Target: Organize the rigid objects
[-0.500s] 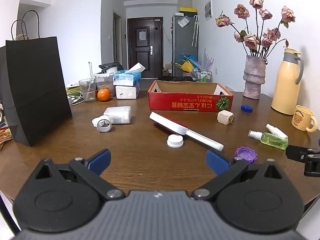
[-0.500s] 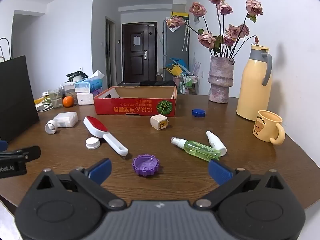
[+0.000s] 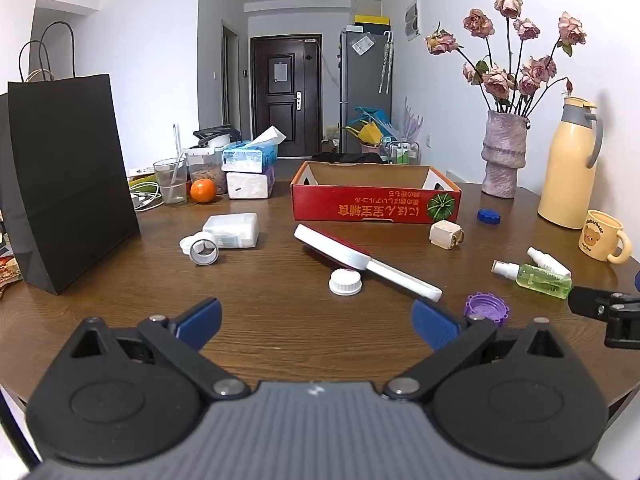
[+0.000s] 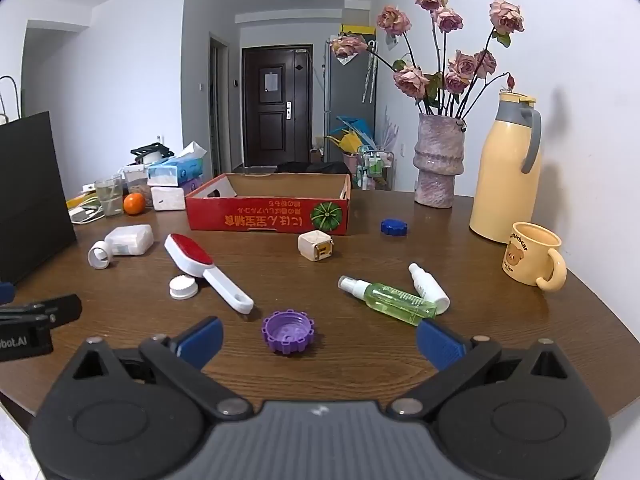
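The left gripper (image 3: 316, 320) and right gripper (image 4: 318, 340) are both wide open and hold nothing. A purple cap (image 4: 288, 331) lies on the table (image 4: 360, 360) near the right one.

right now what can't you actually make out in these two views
- Floor of the red box: both views, its front wall hides whatever may lie inside.
- Table behind the black paper bag: left wrist view, the bag screens it; right wrist view cuts the bag at the left edge.
- Right gripper: left wrist view, cut by the right edge.
- Labels on the green spray bottle: too small to read.
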`<state>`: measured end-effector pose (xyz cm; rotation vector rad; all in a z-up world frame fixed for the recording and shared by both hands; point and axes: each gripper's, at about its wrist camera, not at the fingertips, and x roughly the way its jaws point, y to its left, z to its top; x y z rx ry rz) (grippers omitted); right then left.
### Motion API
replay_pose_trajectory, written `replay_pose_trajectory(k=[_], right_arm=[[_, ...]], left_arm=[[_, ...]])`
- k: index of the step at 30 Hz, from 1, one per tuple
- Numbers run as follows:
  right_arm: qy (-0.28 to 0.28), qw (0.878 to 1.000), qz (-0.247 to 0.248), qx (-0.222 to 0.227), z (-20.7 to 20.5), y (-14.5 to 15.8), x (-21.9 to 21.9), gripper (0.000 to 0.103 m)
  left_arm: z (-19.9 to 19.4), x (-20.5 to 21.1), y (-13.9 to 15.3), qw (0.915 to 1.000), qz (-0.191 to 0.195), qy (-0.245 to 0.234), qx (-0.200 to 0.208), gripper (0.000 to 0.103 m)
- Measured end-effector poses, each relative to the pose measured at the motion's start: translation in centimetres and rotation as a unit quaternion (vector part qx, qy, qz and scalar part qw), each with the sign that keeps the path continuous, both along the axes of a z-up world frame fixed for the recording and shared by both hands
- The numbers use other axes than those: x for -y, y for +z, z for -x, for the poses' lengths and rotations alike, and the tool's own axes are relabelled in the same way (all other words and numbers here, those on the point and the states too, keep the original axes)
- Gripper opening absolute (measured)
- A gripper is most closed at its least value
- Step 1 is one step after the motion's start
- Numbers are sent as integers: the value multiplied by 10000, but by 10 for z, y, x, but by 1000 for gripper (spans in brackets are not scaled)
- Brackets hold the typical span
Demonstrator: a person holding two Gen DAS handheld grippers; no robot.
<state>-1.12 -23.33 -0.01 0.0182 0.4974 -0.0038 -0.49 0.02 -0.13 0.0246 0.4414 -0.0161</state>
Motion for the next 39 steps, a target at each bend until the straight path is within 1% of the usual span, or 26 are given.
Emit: replay_pose_trajectory(k=[39], right_arm=[[-15, 10000, 27, 12, 1, 0, -2, 103]], left_arm=[[-2, 1, 1, 10000, 10, -3, 3, 103]])
